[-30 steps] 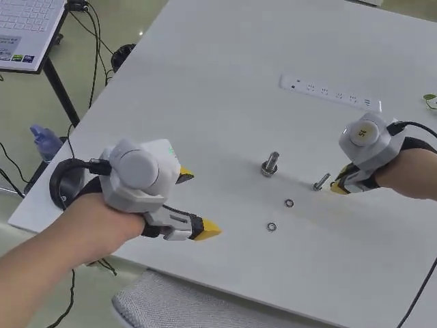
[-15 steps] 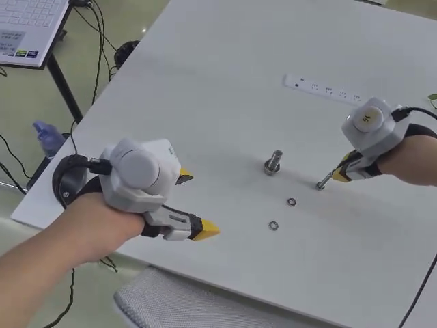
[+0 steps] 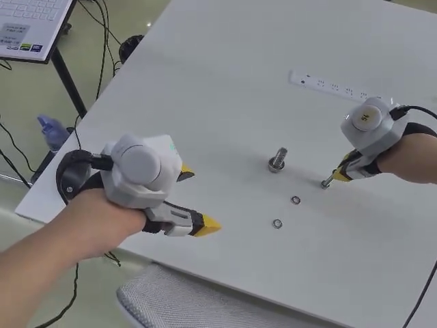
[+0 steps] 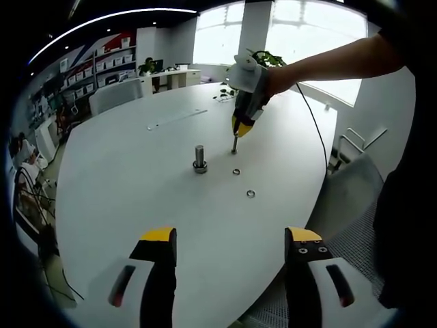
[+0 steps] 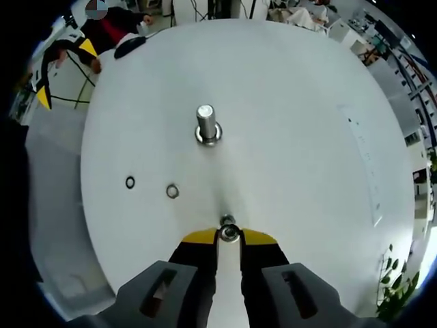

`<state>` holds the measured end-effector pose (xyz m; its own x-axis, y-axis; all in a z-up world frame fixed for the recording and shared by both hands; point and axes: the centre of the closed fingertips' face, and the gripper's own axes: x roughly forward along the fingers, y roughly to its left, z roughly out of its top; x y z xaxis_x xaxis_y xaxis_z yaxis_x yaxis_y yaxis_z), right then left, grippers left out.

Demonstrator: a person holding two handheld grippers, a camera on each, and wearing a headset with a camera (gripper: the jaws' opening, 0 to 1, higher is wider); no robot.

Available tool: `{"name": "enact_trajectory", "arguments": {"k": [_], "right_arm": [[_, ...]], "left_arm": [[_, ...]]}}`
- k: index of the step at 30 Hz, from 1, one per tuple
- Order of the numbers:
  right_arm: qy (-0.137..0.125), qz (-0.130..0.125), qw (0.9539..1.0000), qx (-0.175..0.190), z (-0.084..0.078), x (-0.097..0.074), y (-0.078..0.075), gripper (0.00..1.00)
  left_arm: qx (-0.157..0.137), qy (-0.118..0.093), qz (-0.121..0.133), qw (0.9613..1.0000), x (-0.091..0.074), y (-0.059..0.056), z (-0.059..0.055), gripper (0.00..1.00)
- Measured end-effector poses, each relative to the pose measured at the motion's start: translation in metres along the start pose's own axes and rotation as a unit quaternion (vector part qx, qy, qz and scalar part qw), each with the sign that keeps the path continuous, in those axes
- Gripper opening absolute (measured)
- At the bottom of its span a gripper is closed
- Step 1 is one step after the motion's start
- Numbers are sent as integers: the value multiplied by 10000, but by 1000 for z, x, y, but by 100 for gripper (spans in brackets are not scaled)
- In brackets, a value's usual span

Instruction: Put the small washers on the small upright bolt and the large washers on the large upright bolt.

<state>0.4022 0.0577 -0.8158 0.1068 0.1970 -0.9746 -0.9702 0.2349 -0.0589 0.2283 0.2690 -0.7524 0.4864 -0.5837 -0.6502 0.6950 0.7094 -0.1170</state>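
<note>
My left gripper hung just inside the counter's near edge, fingers spread wide and empty, with bare white room ahead. Next came the near washer and the far washer, flat and apart, and beyond them the large bolt stood upright. My right gripper had its fingers pinched to a slit at the small bolt's top; whether they gripped it, I couldn't tell. Farther off lay a power strip, with open counter behind it. The laptop stickers were too small to read.

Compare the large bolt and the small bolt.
The large bolt is thick; the small bolt is thin. The large bolt stands free of both grippers, while the right gripper has its tips at the small bolt's top. Both stand on the white table.
</note>
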Motion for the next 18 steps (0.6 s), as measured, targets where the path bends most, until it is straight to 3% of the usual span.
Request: {"name": "enact_trajectory", "arguments": {"k": [18], "right_arm": [[92, 79, 9999, -86, -4, 24, 3, 12]], "left_arm": [[-37, 77, -27, 10000, 5, 5, -5, 62]]}}
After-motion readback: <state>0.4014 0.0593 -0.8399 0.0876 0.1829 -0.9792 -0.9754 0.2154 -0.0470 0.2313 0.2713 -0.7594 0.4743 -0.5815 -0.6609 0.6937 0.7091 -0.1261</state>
